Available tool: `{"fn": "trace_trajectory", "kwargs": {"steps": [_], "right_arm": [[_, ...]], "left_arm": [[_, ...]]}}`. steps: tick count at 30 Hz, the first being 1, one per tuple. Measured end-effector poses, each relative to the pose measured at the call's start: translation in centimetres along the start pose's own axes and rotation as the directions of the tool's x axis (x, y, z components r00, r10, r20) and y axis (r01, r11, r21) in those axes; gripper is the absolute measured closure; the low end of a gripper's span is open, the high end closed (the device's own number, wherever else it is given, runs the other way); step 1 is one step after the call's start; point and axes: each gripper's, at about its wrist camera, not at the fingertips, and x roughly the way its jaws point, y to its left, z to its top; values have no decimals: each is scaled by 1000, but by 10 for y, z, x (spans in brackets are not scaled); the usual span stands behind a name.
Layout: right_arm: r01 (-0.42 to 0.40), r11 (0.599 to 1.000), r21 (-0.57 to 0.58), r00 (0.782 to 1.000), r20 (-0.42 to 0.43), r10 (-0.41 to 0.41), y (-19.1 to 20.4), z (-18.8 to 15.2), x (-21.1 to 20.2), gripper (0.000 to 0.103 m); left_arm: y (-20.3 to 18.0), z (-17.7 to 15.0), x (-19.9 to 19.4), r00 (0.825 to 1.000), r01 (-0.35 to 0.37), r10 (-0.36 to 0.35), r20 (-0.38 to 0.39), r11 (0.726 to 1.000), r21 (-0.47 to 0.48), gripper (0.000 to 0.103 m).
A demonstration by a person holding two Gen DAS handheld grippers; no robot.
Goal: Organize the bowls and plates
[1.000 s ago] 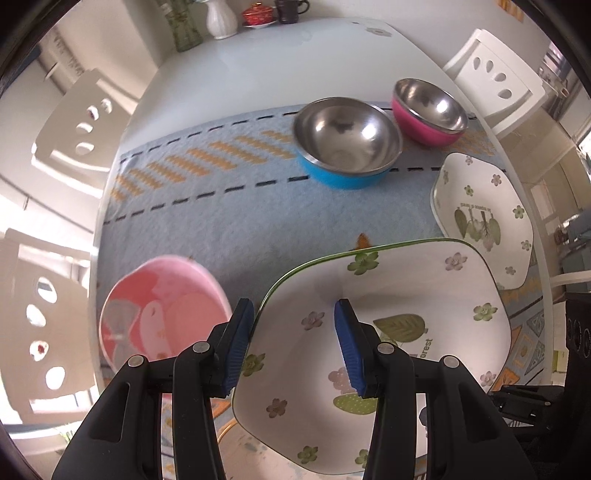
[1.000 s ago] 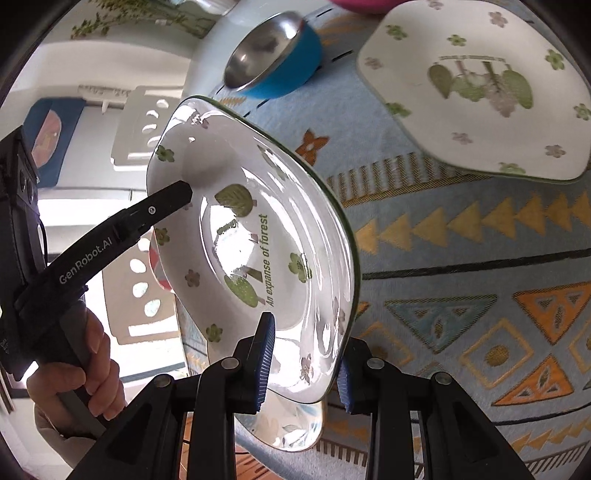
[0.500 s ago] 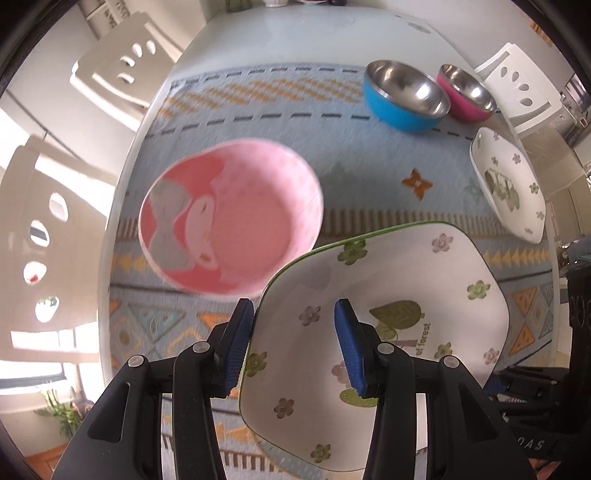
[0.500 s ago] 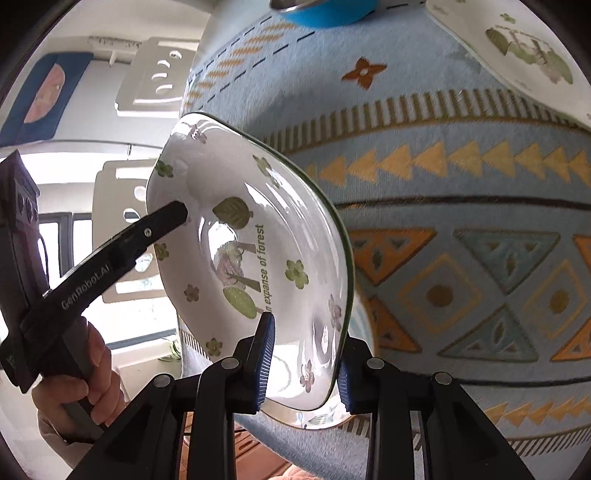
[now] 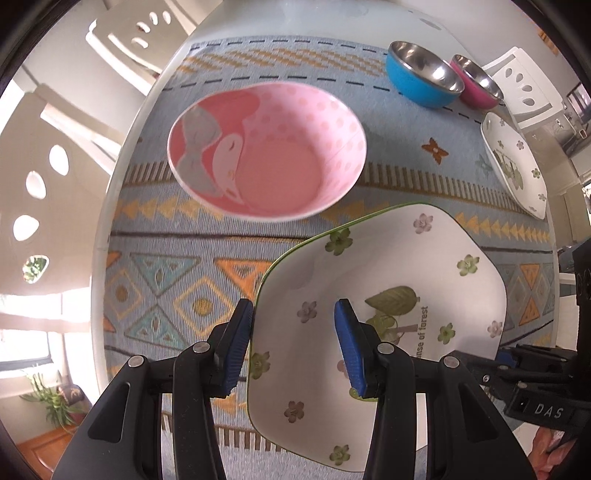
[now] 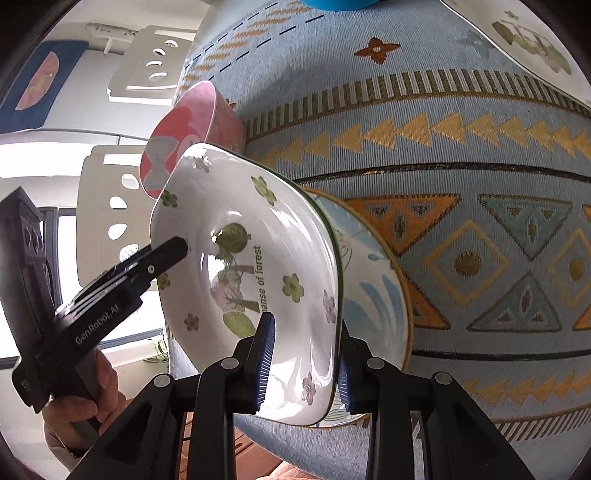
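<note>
A white flowered plate [image 5: 388, 306] with a green rim is lifted and tilted above the table. My left gripper [image 5: 293, 347] is shut on its left rim and my right gripper [image 6: 304, 363] is shut on its near rim [image 6: 332, 295]. A blue-patterned plate [image 6: 376, 280] lies on the cloth right under it. A pink bowl [image 5: 269, 147] stands on the cloth ahead of the left gripper. A second flowered plate [image 5: 515, 166] lies at the right, and a blue steel bowl [image 5: 423, 79] and a magenta steel bowl [image 5: 480, 86] stand at the far right.
A blue patterned cloth [image 5: 177, 280] covers the round white table [image 5: 258, 22]. White chairs [image 5: 40, 147] stand around its left and far sides. The table edge runs close under both grippers.
Both grippers have carried the flowered plate back toward the near edge of the table. The pink bowl now shows ahead, and a blue-patterned plate has come into view under the held plate.
</note>
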Motion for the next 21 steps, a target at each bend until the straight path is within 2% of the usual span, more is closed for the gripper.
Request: {"fn": "trace_trajectory", "kwargs": {"steps": [21], "right_arm": [[75,997,37,996,39,-76,-8,-1,6,72]], "left_arm": [[6,-22,29,995,71,-72,-63,997,-16,61]]}}
